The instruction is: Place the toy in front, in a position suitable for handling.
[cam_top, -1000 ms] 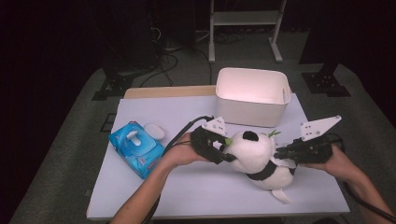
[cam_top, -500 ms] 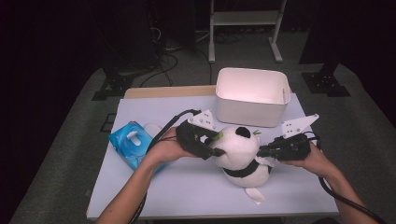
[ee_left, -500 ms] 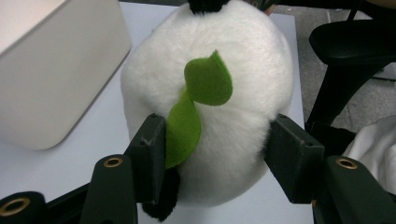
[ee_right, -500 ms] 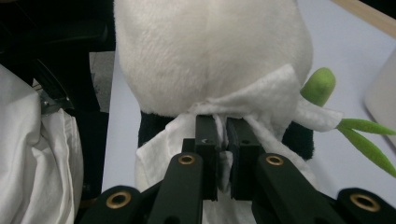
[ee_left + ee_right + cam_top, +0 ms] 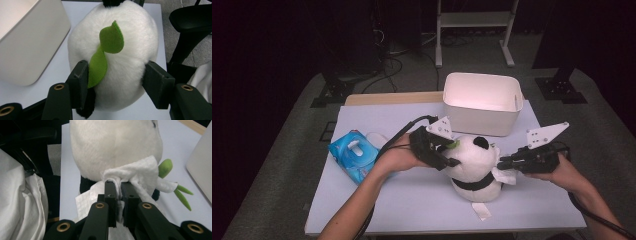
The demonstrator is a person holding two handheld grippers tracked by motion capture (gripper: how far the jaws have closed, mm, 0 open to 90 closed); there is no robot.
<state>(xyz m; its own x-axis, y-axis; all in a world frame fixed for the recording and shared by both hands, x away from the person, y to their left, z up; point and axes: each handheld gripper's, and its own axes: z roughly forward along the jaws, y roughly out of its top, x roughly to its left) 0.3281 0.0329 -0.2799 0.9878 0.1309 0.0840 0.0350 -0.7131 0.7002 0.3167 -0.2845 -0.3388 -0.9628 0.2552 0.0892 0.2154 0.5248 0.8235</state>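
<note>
A white plush panda with a black band sits at the table's middle. My left gripper is shut on its head from the left. In the left gripper view both jaws press into the panda's white fur beside a green felt leaf, with the left gripper wide around the head. My right gripper comes from the right, shut on a white tissue. In the right gripper view the right gripper pinches the bunched tissue against the panda's body.
A white bin stands just behind the panda. A blue pack of wipes lies at the left under the left forearm. A loose white slip lies in front of the toy, close to the table's front edge.
Both grippers and the panda have shifted left and slightly back, away from the front right of the table. The holds on the head and the tissue are unchanged.
</note>
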